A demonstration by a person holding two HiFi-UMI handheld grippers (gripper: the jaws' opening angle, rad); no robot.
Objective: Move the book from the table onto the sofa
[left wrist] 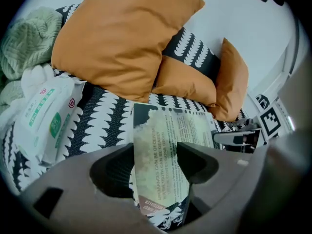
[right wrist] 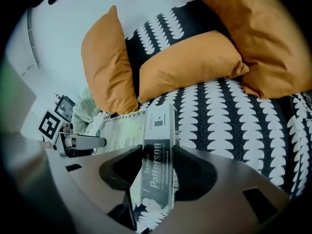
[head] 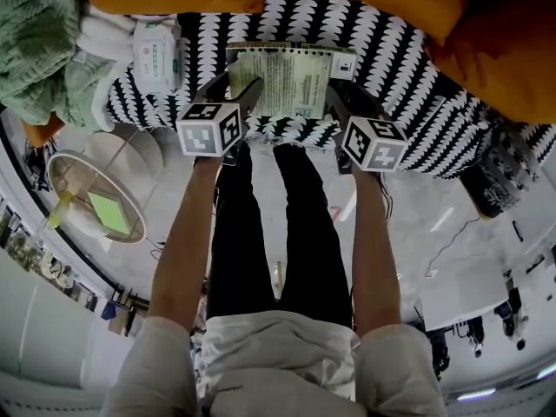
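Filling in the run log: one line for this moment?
left gripper: shut on book; right gripper: shut on book; book: over sofa

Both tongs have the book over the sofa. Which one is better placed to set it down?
Probably the right tongs: they clamp the book's spine, with bare sofa ahead. The left tongs hold the opposite edge, nearer the wipes pack.

Left arm (head: 184, 241) and right arm (head: 375, 250) stretch forward in parallel. The left gripper (head: 236, 92) and right gripper (head: 340, 101) each clamp one side of the book (head: 287, 81).
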